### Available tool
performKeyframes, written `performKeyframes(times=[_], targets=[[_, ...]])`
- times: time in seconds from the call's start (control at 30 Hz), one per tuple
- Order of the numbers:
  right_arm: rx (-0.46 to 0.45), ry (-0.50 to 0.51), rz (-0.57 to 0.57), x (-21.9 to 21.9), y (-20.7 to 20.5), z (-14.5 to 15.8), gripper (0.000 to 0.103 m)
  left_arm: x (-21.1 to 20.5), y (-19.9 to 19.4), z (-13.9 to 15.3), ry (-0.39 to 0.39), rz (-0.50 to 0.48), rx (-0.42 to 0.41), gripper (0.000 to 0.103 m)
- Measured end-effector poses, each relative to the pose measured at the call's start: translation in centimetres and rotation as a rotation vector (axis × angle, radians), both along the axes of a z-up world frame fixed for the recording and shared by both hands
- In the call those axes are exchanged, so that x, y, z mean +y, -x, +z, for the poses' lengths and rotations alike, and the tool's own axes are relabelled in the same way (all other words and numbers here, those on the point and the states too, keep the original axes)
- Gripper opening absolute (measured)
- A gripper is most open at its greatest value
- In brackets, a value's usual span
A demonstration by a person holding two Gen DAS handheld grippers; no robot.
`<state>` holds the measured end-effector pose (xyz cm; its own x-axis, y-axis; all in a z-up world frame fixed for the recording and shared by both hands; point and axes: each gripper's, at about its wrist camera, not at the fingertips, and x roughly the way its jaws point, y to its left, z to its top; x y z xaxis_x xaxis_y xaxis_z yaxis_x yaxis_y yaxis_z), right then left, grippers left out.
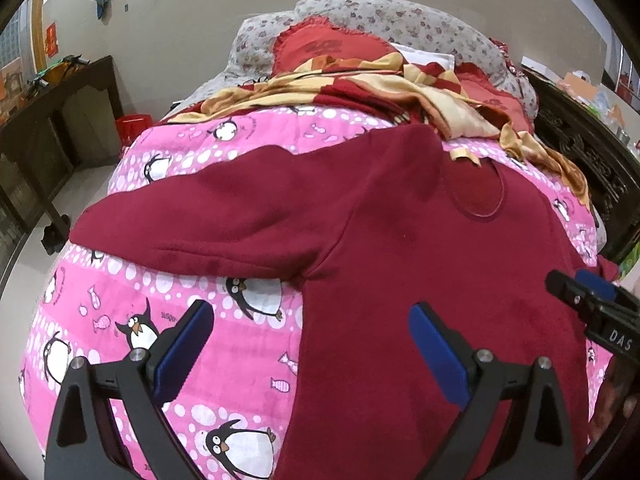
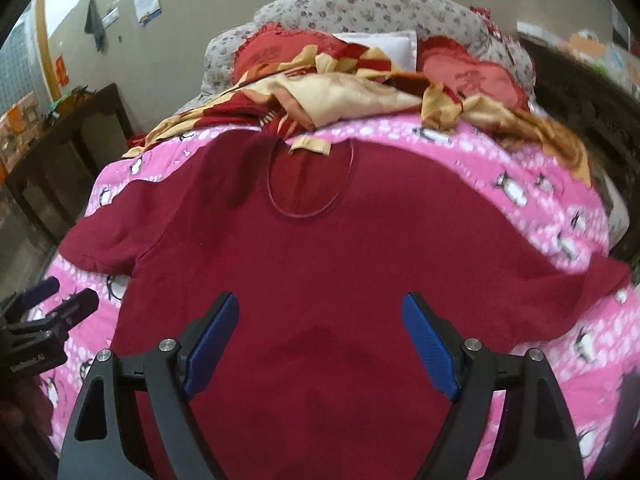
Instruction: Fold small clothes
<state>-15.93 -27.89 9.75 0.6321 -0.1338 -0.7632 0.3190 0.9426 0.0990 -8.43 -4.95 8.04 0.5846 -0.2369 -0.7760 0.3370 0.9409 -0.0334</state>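
Maroon shirt lies beneath both gaping tongs.

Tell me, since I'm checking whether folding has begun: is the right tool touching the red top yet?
Cannot tell. In the right wrist view the right tool is wide open over the red top, gripping no fabric, but the view down its fingers shows neither contact nor gap plainly.

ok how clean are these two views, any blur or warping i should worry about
Left wrist view: sharp, the maroon top and the penguins on the pink blanket read clearly, though the fisheye bulges the bed and darkens the corners. Right wrist view: same warping, but softer, with smear on the blanket's right side and the left gripper at the edge.
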Motion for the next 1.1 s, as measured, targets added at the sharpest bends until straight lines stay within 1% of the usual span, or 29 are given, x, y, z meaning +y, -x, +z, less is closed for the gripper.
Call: performKeyframes(times=[0.1, 0.33, 0.47, 0.6, 0.77, 1.1], targets=[[0.017, -0.008, -0.02, -0.1, -0.1, -0.4, 0.084, 0.0, -0.2, -0.4, 0.0, 0.003, 0.006, 0.1], [0.054, 0.041, -0.034, 0.1, -0.5, -1.0, 0.084, -0.4, -0.3, -1.0, 0.002, -0.003, 0.021, 0.1], [0.061, 0.043, -0.043, 0.1, -0.7, -1.3, 0.084, -0.8, -0.1, -1.1, -0.009, -0.014, 0.018, 0.1], [0.072, 0.047, -0.052, 0.0, -0.9, -1.5, 0.085, -1.0, 0.0, -1.2, -0.004, -0.02, 0.023, 0.1], [0.069, 0.03, -0.057, -0.1, -1.0, -1.6, 0.085, -1.2, 0.0, -1.4, -0.007, -0.021, 0.028, 0.1], [0.062, 0.052, -0.048, 0.8, -1.3, -1.7, 0.085, -0.7, -0.3, -1.7, -0.002, -0.008, 0.038, 0.1]])
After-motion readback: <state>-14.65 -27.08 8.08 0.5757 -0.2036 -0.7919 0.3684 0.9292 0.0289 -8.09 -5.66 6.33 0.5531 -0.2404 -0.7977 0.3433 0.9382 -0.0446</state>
